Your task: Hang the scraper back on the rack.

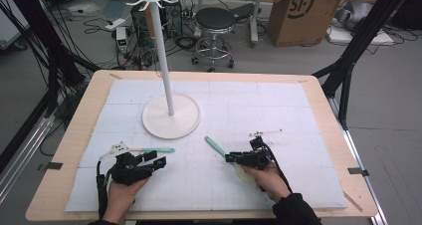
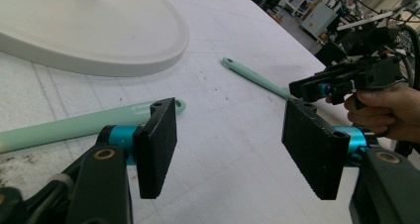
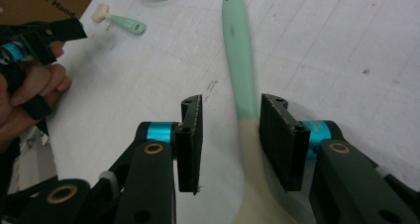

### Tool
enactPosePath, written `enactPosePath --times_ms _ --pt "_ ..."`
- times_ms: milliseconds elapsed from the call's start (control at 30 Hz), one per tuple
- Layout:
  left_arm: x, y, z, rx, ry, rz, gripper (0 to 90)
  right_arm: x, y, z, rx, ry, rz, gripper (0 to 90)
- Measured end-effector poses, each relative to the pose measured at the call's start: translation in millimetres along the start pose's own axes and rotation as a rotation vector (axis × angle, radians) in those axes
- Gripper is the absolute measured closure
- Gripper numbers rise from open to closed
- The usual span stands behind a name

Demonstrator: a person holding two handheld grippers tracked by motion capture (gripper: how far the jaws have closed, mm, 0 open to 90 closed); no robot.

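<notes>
- Near six o'clock on the bench [image 1: 298, 135], the right claw [image 3: 231, 135] straddles a mint spoon [image 3: 237, 65], jaws parted (not gripping).
- Next, judging by this: close on its handle; the left claw [image 2: 228, 149] waits open.

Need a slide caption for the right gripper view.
Right hand-held gripper, jaws open, straddles mint-handled spoon lying on the white table.

Stand [image 1: 171, 116] behind two spatulas [image 1: 214, 146]; both on table [image 1: 308, 115].
</notes>
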State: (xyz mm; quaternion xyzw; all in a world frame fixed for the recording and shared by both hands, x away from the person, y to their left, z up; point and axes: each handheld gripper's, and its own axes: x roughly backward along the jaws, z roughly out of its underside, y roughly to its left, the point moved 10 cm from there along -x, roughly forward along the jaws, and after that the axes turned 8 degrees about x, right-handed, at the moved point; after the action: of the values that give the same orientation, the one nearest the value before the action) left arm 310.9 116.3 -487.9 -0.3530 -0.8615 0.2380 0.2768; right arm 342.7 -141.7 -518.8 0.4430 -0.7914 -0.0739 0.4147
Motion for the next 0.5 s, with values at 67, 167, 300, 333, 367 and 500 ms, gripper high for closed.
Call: enactPosePath --times_ms 67,167,300,333,367,500 --pt "-0.2 -0.1 0.1 0.0 0.001 0.001 39.0 -0.9 -0.7 1.0 0.055 0.01 0.045 67.5" --pt "-0.3 0.1 0.1 -0.002 0.002 0.0 39.0 -2.9 2.4 1.8 0.134 0.029 0.132 67.9" --pt "-0.5 -0.3 0.4 -0.004 0.003 -0.001 39.0 -4.8 5.8 3.5 0.216 0.046 0.204 68.5" --pt "-0.6 -0.2 0.5 -0.004 0.004 -0.002 39.0 -5.0 5.2 3.4 0.224 0.044 0.216 71.7" --pt "-0.7 -0.2 0.5 -0.006 0.004 -0.001 39.1 -4.7 3.5 3.7 0.244 0.047 0.242 77.8" --pt "-1.4 -0.5 0.6 -0.002 0.005 -0.002 39.2 -5.5 2.5 3.7 0.272 0.05 0.26 78.9"
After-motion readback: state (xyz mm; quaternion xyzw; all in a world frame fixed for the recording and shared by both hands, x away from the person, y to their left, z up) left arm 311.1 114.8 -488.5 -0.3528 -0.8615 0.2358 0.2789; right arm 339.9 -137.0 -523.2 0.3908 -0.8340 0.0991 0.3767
